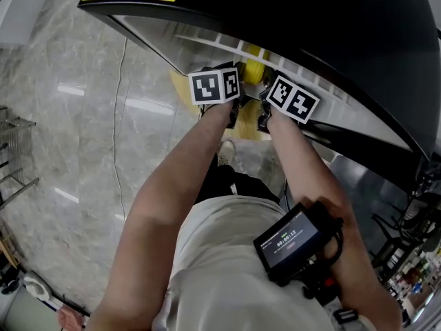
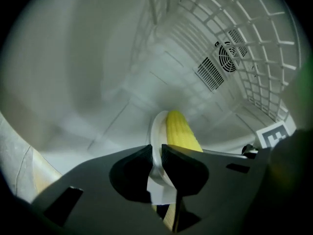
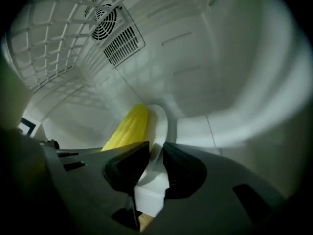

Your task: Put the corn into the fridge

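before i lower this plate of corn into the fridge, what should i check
1. Left claw shut on the round white plate at its rim: ok.
2. Right claw shut on the opposite rim: ok.
3. Yellow corn cob lying on the plate between the claws: ok.
4. Plate inside the white fridge compartment: ok.
5. White wire rack apart from the plate: ok.
6. Surface beneath the plate free: cannot tell.

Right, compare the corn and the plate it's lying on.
The corn is yellow, ribbed and long; the plate is white and smooth. The plate is clamped by its rim in the left gripper and the right gripper; the corn only lies on it. Both are inside the fridge.
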The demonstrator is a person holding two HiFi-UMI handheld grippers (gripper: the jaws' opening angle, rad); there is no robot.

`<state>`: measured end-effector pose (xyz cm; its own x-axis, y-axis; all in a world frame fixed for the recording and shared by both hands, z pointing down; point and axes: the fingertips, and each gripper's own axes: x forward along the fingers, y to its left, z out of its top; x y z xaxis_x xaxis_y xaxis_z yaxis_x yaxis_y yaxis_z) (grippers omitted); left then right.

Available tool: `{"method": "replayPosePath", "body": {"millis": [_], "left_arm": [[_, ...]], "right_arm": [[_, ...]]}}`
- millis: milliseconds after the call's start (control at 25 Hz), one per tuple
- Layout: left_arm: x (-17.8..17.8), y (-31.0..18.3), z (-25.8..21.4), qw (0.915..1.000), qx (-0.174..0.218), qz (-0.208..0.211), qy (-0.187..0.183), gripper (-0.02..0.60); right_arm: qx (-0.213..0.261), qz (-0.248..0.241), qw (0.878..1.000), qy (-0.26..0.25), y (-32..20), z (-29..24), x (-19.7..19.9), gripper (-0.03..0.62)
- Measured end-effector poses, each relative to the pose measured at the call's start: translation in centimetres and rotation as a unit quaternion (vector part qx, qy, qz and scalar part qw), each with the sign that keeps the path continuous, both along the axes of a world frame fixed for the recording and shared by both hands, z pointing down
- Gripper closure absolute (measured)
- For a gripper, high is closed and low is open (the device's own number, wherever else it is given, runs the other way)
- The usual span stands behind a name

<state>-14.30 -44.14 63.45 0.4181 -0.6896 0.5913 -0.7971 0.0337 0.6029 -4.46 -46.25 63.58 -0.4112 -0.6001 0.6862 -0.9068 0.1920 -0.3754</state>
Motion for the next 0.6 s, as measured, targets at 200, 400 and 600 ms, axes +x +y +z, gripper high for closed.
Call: {"method": "replayPosePath", "body": {"millis": [200, 400, 600], "left_arm": [[0.2, 0.2, 0.4, 0.9998, -0.004, 0.012, -0.013, 0.535], [-0.1, -0.1, 0.4, 0.9984, 0.002, 0.032, -0.046, 0.52], [-0.8, 0.6, 0.0, 0.9963, 0.016, 0.027, -0.079, 0.498]], "right_arm": [[0.005, -0.006, 1.0, 0.012, -0.1, 0.0, 0.1, 0.525], [0.012, -0.013, 0.999, 0.031, -0.4, 0.0, 0.1, 0.513], [0.016, -0.002, 0.999, 0.032, 0.1, -0.1, 0.5, 0.512]]}}
